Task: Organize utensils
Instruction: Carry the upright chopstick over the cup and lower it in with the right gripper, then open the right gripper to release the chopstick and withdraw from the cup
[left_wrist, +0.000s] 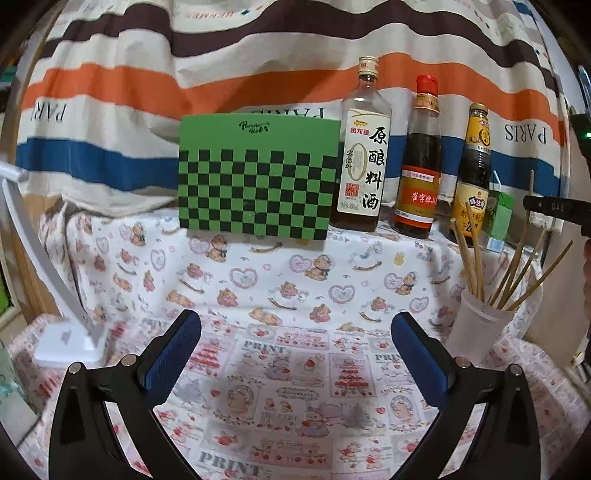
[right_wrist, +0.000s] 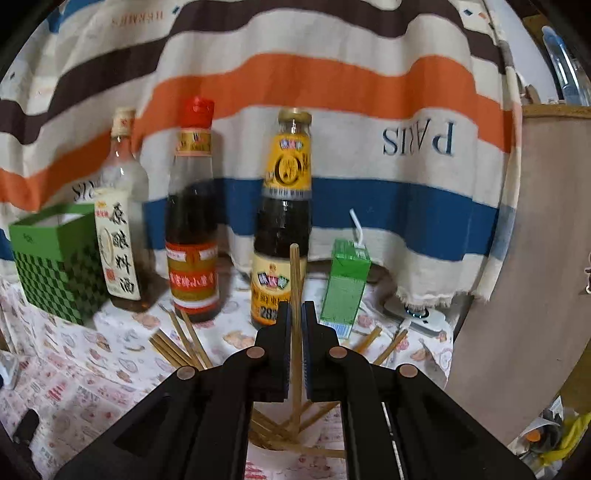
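Observation:
A frosted white cup stands at the right of the table and holds several bamboo chopsticks. My right gripper is shut on one upright chopstick, its lower end down among the other chopsticks in the cup below. My right gripper also shows at the right edge of the left wrist view, above the cup. My left gripper is open and empty, low over the printed tablecloth, left of the cup.
A green checkered box and three sauce bottles line the back. A green juice carton with a straw stands right of them. A white lamp base sits left. A striped cloth hangs behind.

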